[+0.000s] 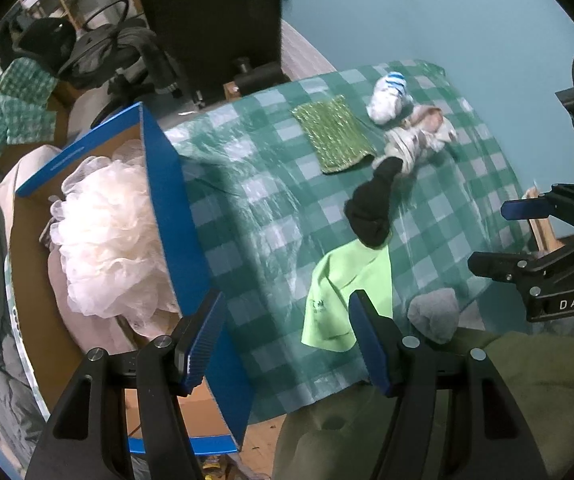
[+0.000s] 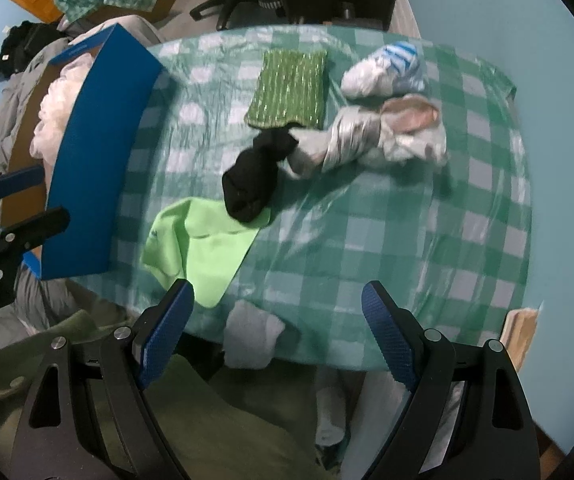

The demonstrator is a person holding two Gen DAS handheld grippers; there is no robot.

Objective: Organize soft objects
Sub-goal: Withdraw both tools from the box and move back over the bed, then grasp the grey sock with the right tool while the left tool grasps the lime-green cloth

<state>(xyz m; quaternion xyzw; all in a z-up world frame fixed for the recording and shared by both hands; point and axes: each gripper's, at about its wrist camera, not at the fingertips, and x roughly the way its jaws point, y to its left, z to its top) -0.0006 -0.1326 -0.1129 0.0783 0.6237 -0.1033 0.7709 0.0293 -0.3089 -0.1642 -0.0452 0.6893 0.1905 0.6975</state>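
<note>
Soft items lie on the green checked tablecloth [image 2: 387, 232]: a sparkly green cloth [image 2: 289, 88], a black sock [image 2: 255, 176], a lime cloth [image 2: 203, 248], a blue-striped white sock [image 2: 387, 70], a silvery beige bundle [image 2: 387, 132] and a pale grey sock [image 2: 251, 336] at the front edge. My right gripper [image 2: 277, 332] is open above that grey sock, not touching it. My left gripper [image 1: 287, 340] is open and empty over the blue box wall [image 1: 175, 208], beside the lime cloth [image 1: 347, 296]. A white mesh pouf [image 1: 103, 232] fills the box.
The blue cardboard box [image 2: 99, 160] stands at the table's left edge. An office chair [image 1: 207, 20] sits behind the table. Clothes and a checked cloth [image 1: 11, 112] are piled at far left. A person's olive-green garment [image 2: 215, 420] lies below the front edge.
</note>
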